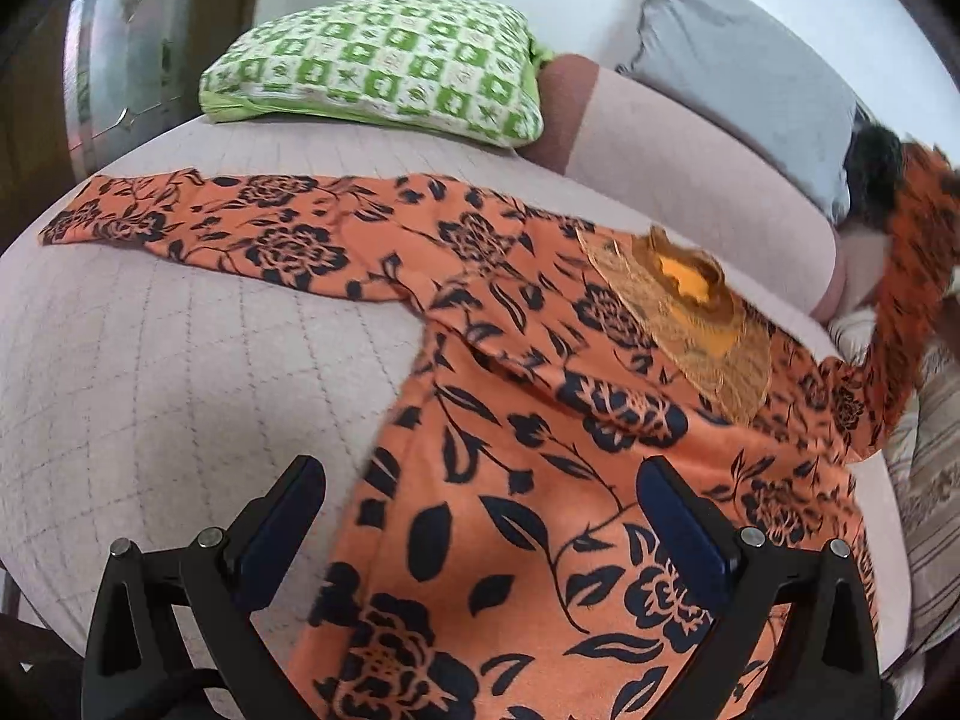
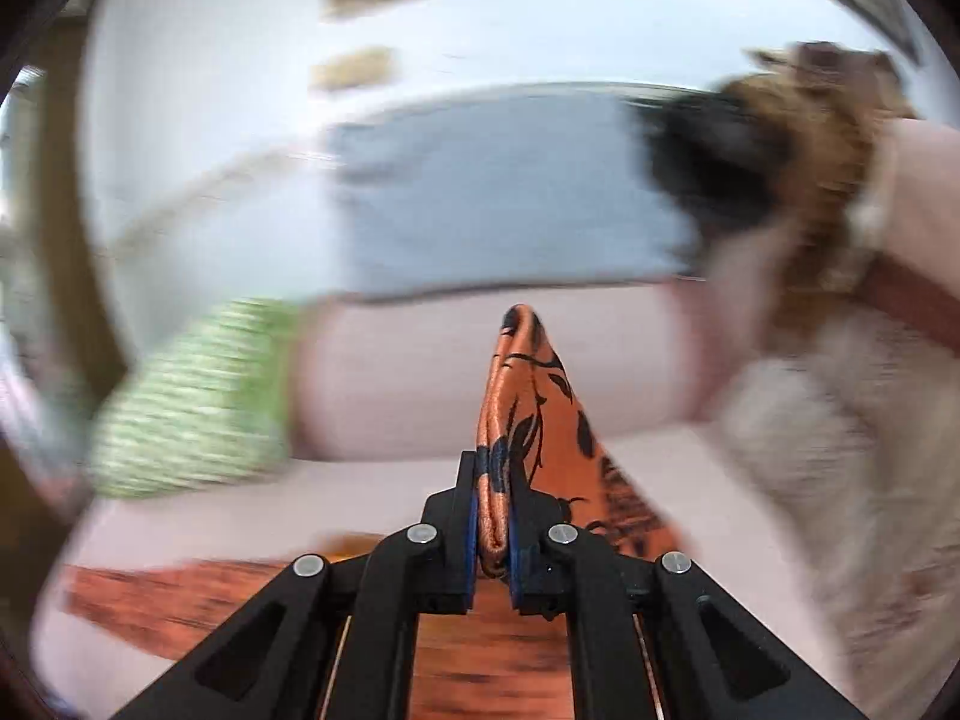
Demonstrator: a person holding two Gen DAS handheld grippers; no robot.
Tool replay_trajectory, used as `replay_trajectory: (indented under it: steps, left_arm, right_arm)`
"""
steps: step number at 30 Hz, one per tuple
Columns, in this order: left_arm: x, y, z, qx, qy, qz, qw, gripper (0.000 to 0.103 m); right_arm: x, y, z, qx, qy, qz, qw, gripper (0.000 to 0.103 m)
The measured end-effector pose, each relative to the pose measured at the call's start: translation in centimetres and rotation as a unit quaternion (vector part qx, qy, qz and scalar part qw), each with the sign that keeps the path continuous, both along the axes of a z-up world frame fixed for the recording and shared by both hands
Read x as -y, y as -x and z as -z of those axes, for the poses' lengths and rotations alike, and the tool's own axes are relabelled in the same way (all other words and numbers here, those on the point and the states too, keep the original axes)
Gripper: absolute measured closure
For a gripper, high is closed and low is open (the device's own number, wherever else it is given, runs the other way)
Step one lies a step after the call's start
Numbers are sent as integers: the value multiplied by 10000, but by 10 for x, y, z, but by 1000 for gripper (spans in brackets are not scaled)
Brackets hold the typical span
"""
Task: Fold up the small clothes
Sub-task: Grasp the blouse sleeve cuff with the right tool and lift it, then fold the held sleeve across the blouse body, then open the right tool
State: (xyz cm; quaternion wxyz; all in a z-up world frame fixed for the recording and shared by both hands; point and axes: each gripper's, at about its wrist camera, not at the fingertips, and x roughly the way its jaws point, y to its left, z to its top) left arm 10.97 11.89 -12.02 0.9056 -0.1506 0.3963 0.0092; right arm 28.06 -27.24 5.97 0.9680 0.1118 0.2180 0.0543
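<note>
Right gripper (image 2: 492,516) was clamped on the raised sleeve (image 2: 528,396), garment (image 1: 540,480) stretching leftward under the spread-open, empty left gripper (image 1: 480,516).

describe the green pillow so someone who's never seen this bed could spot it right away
Start at the wide pale quilted bed with the orange floral garment spread across it. At the bed's far edge, beyond the outstretched sleeve, lies the pillow. Its green-and-white checked pattern sets it apart from the plain grey cushion nearby.

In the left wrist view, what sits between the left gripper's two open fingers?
The orange floral garment lies between the open fingers of the left gripper, its hem edge spread across the quilted bed cover. Only the left wrist view shows this.
</note>
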Motion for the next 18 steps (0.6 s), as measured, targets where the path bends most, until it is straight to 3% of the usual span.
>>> replay_trajectory:
  steps: [4, 7, 8, 9, 10, 11, 13, 18]
  left_arm:
    - [-11, 0, -3, 39, 65, -112, 9999, 0]
    - [-18, 1, -3, 34, 152, -215, 9996, 0]
    - [-19, 1, -2, 22, 147, -241, 9996, 0]
    - [-19, 1, -2, 22, 131, -253, 9996, 0]
    - [-20, 0, -2, 18, 90, -263, 9996, 0]
    - [-19, 0, -1, 5, 47, -261, 9996, 0]
    - [-18, -1, -3, 21, -11, -256, 9997, 0]
    - [-1, -16, -21, 124, -67, 116, 9998, 0]
  right_arm:
    - [-93, -19, 42, -252, -558, -573, 9965, 92]
    - [-144, -56, 127, -1453, -587, -953, 9830, 82]
    - [-156, -69, 169, -1969, -497, -1078, 9732, 66]
    - [-161, -72, 194, -2314, -438, -1159, 9649, 34]
    - [-162, -74, 217, -2639, -430, -1231, 9557, 18]
    - [-152, -67, 240, -2827, -645, -1281, 9484, 11]
    - [-130, -53, 241, -2698, -958, -1359, 9485, 12]
    - [-21, -14, 191, -1855, -1049, -944, 9725, 12]
